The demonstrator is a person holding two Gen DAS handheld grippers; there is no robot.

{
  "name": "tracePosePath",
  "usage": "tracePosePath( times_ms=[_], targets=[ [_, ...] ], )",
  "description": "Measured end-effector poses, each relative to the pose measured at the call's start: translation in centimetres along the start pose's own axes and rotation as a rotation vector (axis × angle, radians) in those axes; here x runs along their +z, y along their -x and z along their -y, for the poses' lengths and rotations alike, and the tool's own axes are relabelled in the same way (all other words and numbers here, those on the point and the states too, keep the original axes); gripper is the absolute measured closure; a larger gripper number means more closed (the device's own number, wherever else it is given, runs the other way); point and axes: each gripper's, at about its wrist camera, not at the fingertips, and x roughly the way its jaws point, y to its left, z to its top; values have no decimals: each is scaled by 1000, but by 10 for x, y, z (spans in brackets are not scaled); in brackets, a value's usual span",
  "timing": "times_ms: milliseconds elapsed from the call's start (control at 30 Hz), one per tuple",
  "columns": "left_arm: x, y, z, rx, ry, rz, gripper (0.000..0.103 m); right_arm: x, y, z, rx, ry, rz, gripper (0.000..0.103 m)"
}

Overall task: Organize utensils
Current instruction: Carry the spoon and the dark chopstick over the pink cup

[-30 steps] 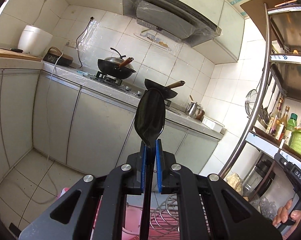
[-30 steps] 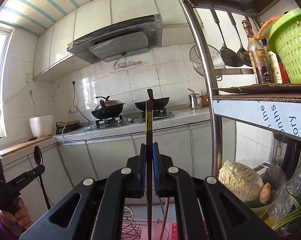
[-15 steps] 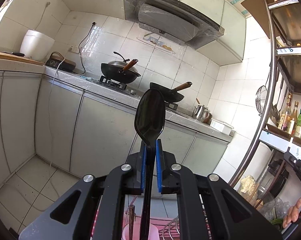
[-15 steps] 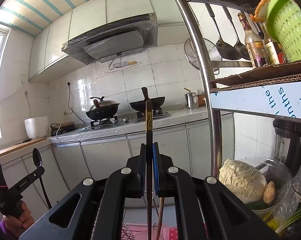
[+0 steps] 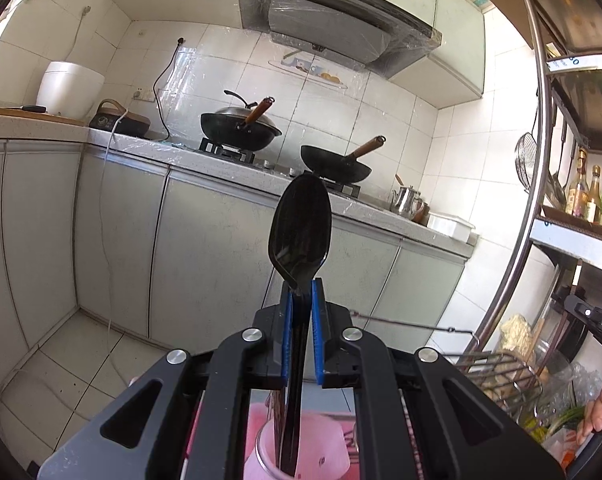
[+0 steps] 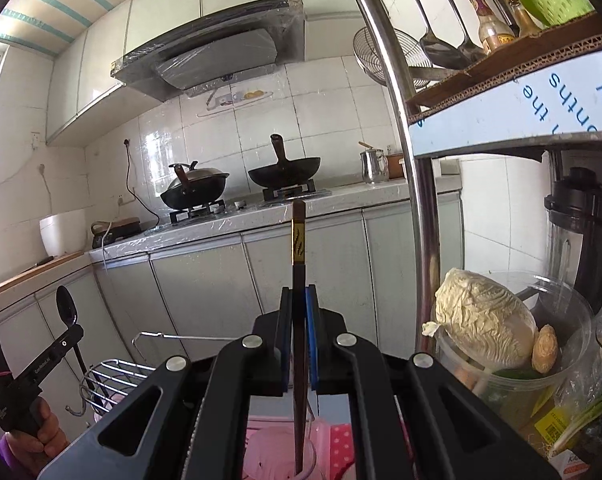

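My left gripper (image 5: 301, 294) is shut on a black spoon (image 5: 300, 228), held upright with its bowl on top. The spoon's handle runs down into a pink holder (image 5: 321, 454) under the gripper. My right gripper (image 6: 298, 294) is shut on a dark chopstick (image 6: 299, 240) with a gold band, also upright. Its lower end dips into the pink holder (image 6: 261, 460). In the right wrist view the left gripper (image 6: 75, 330) with the spoon (image 6: 66, 310) shows at the far left, held by a hand.
A wire dish rack (image 6: 113, 372) stands beside the pink holder. A steel shelf post (image 6: 417, 200) rises close on the right, with a clear bowl (image 6: 565, 316) holding a cabbage and a blender (image 6: 589, 232) behind it. Two woks (image 5: 237, 128) sit on the far counter.
Both grippers have sunk with their utensils. The pink holder has come into view beneath them, and the spoon handle and chopstick end now reach into it.
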Motion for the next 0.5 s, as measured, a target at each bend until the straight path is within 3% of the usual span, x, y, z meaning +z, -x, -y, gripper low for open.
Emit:
tracePosePath(
  times_ms=[400,500],
  targets=[
    [-33,0,-15,10,43,-181,95,-46,-9,8,-10,-48,-177,97],
    [-38,-5,-19,19,67,-240,95,-49,-8,8,-14,-53,-183,97]
  ],
)
